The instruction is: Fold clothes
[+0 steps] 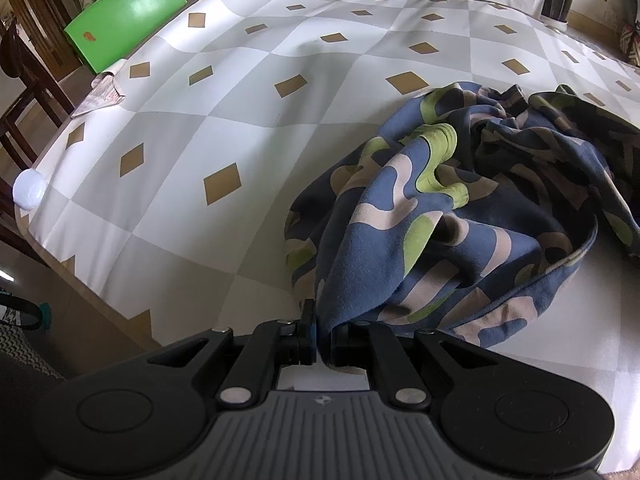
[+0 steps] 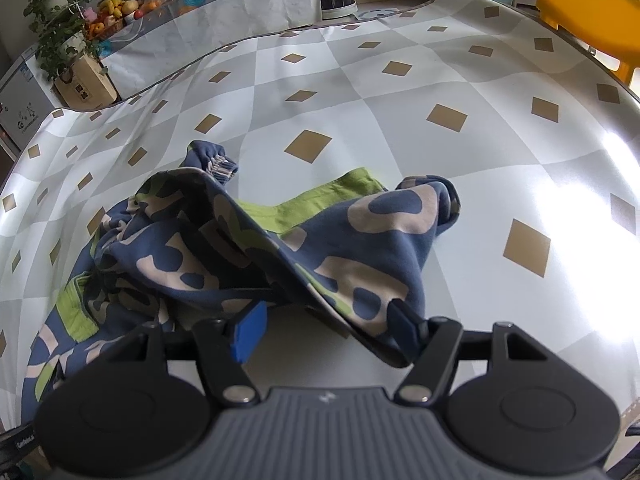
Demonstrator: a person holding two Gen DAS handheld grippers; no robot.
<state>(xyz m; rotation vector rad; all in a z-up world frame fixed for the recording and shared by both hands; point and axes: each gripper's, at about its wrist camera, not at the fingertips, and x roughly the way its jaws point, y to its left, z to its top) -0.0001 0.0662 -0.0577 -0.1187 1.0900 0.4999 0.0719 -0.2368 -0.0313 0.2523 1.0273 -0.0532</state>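
Black jaws of the left gripper (image 1: 320, 334) are clamped tight on an edge of a crumpled blue fleece garment with beige and lime-green blotches (image 1: 460, 208), which trails away to the right over the counter. On the right gripper (image 2: 326, 330) the jaws stand apart, blue pads showing; cloth drapes against the right-hand finger, but nothing is pinched. The garment lies bunched near the front of the counter, on a grey-and-white checked tablecloth with tan diamonds (image 2: 400, 100). To do this step well, the right jaws should probably close on a matching edge or corner, then both hands draw apart to spread the fabric flat before any fold.
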